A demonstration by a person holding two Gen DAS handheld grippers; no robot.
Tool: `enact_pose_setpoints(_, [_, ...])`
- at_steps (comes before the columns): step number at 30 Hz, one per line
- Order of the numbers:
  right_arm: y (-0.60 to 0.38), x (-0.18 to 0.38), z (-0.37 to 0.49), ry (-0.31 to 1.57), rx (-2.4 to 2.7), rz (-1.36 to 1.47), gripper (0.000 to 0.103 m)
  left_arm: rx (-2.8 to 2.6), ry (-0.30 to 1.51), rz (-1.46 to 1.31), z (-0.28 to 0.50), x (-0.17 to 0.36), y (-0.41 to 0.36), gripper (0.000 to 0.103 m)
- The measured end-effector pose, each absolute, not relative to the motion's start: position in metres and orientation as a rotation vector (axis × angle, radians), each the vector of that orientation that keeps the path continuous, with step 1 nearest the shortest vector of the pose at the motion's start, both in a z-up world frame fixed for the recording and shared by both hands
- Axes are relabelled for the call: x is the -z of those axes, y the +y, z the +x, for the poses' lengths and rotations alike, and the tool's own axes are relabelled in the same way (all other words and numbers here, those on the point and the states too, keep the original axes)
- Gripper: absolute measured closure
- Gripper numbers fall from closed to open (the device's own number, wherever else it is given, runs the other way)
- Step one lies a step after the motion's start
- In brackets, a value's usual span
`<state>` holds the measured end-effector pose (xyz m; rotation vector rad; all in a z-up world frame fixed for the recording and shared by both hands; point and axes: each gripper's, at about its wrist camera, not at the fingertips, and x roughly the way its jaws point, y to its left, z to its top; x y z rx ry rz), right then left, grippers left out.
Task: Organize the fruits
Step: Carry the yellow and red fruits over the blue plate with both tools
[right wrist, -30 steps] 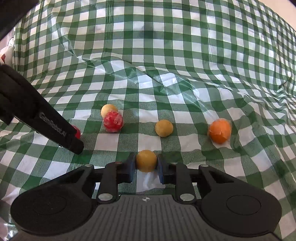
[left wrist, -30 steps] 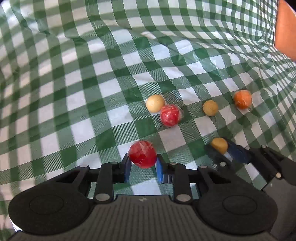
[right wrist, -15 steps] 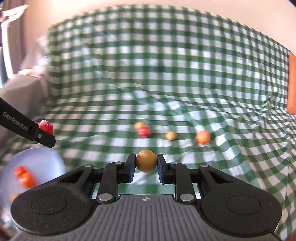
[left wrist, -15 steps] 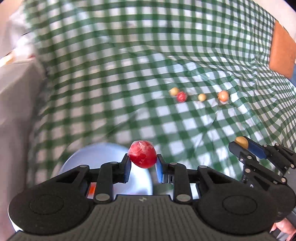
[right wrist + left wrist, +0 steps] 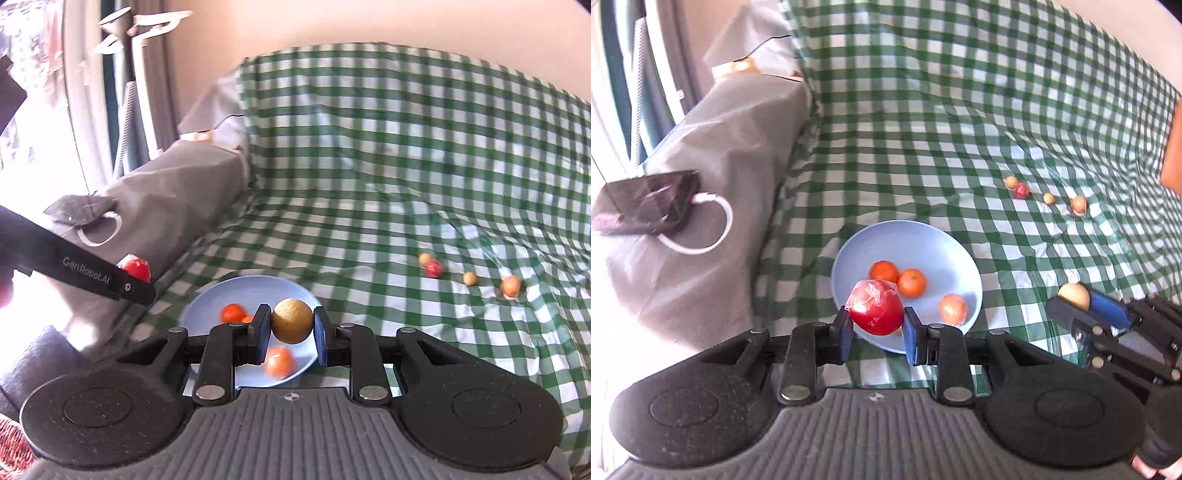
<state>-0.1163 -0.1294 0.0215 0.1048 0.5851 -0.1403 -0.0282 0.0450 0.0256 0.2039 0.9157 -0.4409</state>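
Note:
My left gripper (image 5: 876, 329) is shut on a red fruit wrapped in clear plastic (image 5: 876, 312), held above the near edge of a light blue plate (image 5: 923, 240). The plate holds three orange fruits (image 5: 911, 282). My right gripper (image 5: 291, 332) is shut on a tan round fruit (image 5: 291, 320) above the same plate (image 5: 207, 306). It also shows in the left wrist view (image 5: 1086, 306), to the right of the plate. Several small fruits (image 5: 1021, 190) lie in a row on the green checked cloth (image 5: 923, 129) farther away; they also show in the right wrist view (image 5: 433, 267).
A grey covered block (image 5: 713, 155) stands left of the plate with a dark phone and white cable (image 5: 650, 206) on it. An orange cushion (image 5: 1172, 151) is at the far right edge. A window with curtains (image 5: 74, 92) is at the left.
Both grippers have lifted away from the row of fruits and moved back left, each still holding its fruit. The blue plate has come into view under them.

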Motion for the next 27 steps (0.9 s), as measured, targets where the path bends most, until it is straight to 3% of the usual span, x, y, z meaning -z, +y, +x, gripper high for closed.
enact_pose_setpoints(27, [-0.096, -0.024, -0.104, 0.625, 0.107, 0.012, 0.077, 0.429, 0.92, 0.135, -0.01, -0.017, 0.068, 0.072])
